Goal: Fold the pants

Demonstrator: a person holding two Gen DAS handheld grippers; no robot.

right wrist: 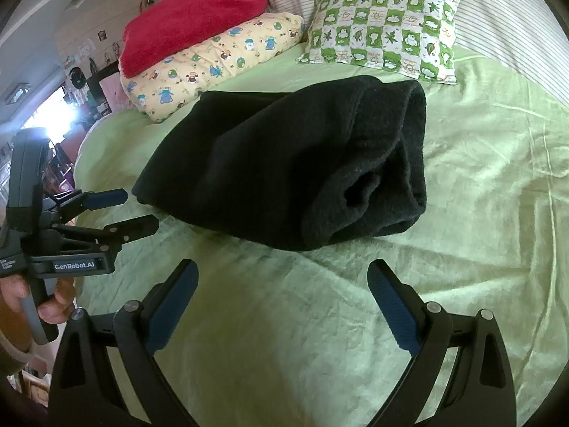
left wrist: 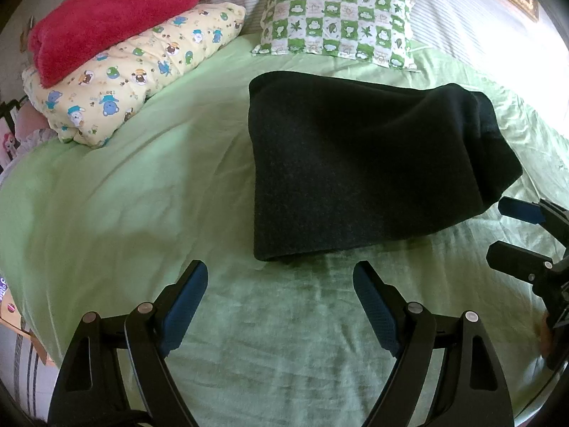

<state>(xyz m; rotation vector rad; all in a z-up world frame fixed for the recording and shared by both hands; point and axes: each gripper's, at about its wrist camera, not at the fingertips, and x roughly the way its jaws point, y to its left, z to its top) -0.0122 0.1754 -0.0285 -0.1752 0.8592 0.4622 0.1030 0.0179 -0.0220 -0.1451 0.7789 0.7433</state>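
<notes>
I see a bed under a light green sheet [left wrist: 142, 192], with a red blanket [left wrist: 113, 17] on a cartoon-print pillow [left wrist: 142, 71], a green checked pillow [left wrist: 338, 25], and picture frames on the wall. The folded black pants [left wrist: 355, 163] lie flat on the sheet. My left gripper [left wrist: 281, 284] and right gripper [right wrist: 282, 284] hang just short of the pants' near edge, jaws spread wide and empty.

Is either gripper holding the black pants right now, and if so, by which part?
Nothing is held. The left gripper and right gripper are both open over the green sheet, short of the folded black pants.

Pants [left wrist: 355, 163] on bed [left wrist: 124, 195] (before pillows [left wrist: 338, 28])
</notes>
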